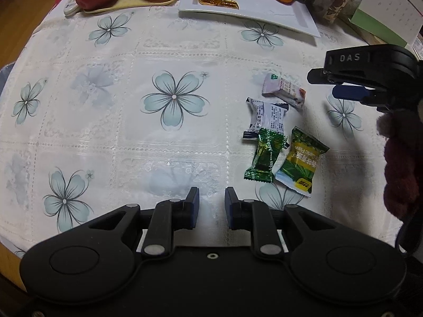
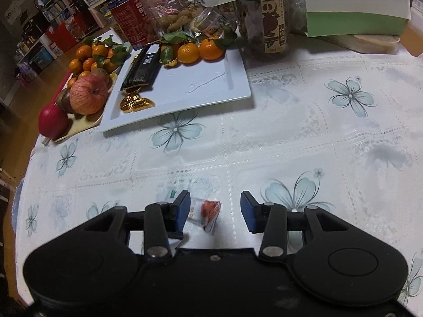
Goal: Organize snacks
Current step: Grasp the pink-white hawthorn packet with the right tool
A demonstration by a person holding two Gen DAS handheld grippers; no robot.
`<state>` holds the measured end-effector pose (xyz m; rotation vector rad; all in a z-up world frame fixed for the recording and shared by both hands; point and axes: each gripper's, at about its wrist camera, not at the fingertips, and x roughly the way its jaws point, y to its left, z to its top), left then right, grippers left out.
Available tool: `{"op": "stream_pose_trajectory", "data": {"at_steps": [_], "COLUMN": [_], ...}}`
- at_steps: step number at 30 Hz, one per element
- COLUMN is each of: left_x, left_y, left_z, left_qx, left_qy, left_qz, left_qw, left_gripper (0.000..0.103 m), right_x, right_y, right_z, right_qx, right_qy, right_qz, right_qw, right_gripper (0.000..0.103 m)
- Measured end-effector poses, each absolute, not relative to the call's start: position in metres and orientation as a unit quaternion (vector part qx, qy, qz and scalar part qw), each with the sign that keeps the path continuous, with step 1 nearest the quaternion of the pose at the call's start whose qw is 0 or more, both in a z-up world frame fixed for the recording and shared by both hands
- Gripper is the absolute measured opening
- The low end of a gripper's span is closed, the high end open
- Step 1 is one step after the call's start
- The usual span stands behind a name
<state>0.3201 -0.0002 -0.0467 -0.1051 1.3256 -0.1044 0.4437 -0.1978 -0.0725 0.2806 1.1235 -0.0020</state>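
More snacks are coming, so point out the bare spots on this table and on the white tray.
Free: the tablecloth left of the four loose candies, up to the white tray; also the tray's near right part. Crowded: its far edge with tangerines, dark packets and gold coins, and the jars behind.

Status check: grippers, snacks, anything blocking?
Left gripper empty, jaws narrow. Right gripper open over white snack, not gripping. Four snacks loose on table; white plate beyond. Nothing blocking.

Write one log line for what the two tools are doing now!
left tool: empty, over floral tablecloth | right tool: open over white-and-red snack packet | loose wrapped snacks: four
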Motion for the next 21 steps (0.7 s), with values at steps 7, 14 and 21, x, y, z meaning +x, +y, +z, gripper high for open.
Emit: {"op": "stream_pose_trajectory", "data": {"at_steps": [7, 14, 21], "left_x": [0.32, 0.321, 0.319], "left_y": [0.002, 0.006, 0.011], "left_z": [-0.045, -0.042, -0.042], "left_qx": [-0.058, -0.071, -0.081], "left_qy": [0.615, 0.614, 0.614], "left_qz": [-0.054, -0.054, -0.053], "left_qw": [0.784, 0.784, 0.784], "left_gripper": [0.028, 0.028, 0.028], "right_x": [0.461, 0.454, 0.453], "right_y": [-0.198, -0.189, -0.179], "right_z": [-0.093, -0.093, -0.087], "right_qx": [0.133, 0.121, 0.101], "right_qy": [0.546, 0.573, 0.552], "right_qz": [-0.021, 0.018, 0.033], "right_qw": [0.827, 0.81, 0.827], "right_gripper": [0.045, 0.045, 0.045]}}
